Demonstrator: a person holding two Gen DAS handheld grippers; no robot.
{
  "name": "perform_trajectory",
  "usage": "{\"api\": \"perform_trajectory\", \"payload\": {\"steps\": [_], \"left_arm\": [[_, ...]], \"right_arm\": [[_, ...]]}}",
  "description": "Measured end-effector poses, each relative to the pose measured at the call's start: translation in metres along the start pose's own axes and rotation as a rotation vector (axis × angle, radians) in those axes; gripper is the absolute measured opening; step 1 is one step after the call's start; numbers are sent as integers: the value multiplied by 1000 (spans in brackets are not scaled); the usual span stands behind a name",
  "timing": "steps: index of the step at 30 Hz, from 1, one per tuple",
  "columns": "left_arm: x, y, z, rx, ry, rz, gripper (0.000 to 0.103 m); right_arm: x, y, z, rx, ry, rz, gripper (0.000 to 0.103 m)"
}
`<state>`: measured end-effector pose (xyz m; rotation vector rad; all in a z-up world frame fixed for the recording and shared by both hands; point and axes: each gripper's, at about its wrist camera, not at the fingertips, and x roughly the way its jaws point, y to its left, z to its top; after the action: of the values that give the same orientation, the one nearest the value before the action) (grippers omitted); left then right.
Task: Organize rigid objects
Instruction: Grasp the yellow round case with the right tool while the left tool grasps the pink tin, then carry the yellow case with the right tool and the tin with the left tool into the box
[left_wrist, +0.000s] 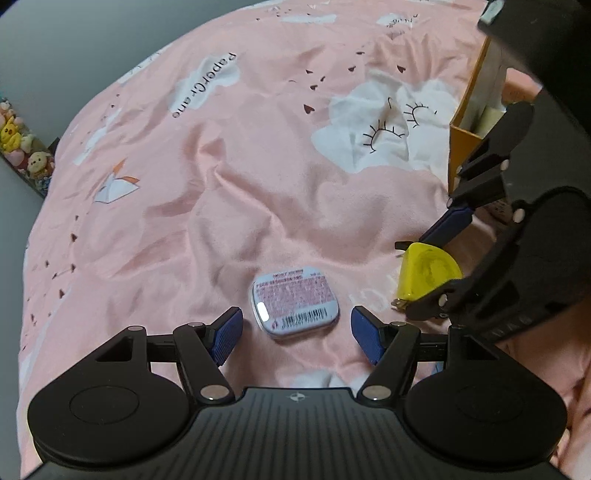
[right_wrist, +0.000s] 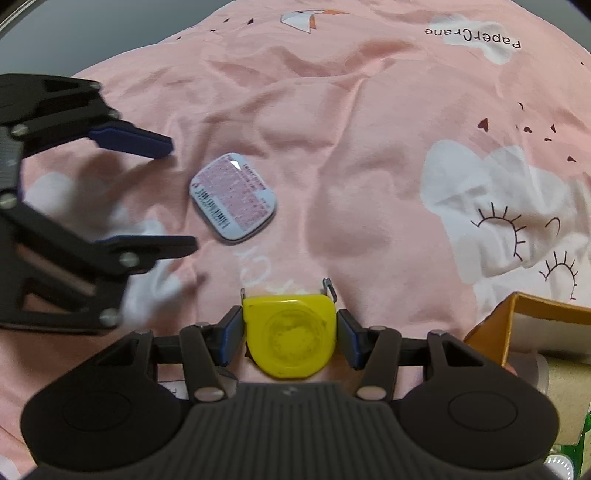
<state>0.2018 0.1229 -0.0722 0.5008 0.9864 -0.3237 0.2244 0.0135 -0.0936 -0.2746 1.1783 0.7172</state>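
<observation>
A small flat tin (left_wrist: 294, 301) with a pink label and barcode lies on the pink bedsheet (left_wrist: 258, 192). My left gripper (left_wrist: 297, 332) is open, its blue pads on either side of the tin's near end, not touching it. The tin also shows in the right wrist view (right_wrist: 232, 198), with the left gripper (right_wrist: 183, 195) open beside it. My right gripper (right_wrist: 290, 334) is shut on a yellow tape measure (right_wrist: 291, 338). In the left wrist view the tape measure (left_wrist: 428, 273) is held in the right gripper (left_wrist: 424, 275), to the right of the tin.
An open orange cardboard box (left_wrist: 469, 136) stands at the right, also in the right wrist view (right_wrist: 517, 325), with pale items inside. The sheet is wrinkled. A strip with cartoon figures (left_wrist: 22, 147) runs along the bed's left edge.
</observation>
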Motion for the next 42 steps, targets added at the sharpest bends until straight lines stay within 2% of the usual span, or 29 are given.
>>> {"api": "perform_trajectory", "payload": {"steps": [7, 15, 21, 30, 42], "left_arm": [[26, 2, 3, 19, 27, -23, 81], [47, 4, 9, -20, 47, -28, 82], [51, 6, 10, -63, 64, -21, 72], [21, -1, 9, -104, 12, 19, 71], [-49, -16, 10, -93, -65, 82, 71]], "right_arm": [[7, -7, 1, 12, 12, -1, 54], [7, -9, 1, 18, 17, 14, 54], [6, -9, -1, 19, 13, 18, 54], [-6, -7, -4, 11, -21, 9, 54], [-70, 7, -17, -30, -147, 8, 54]]}}
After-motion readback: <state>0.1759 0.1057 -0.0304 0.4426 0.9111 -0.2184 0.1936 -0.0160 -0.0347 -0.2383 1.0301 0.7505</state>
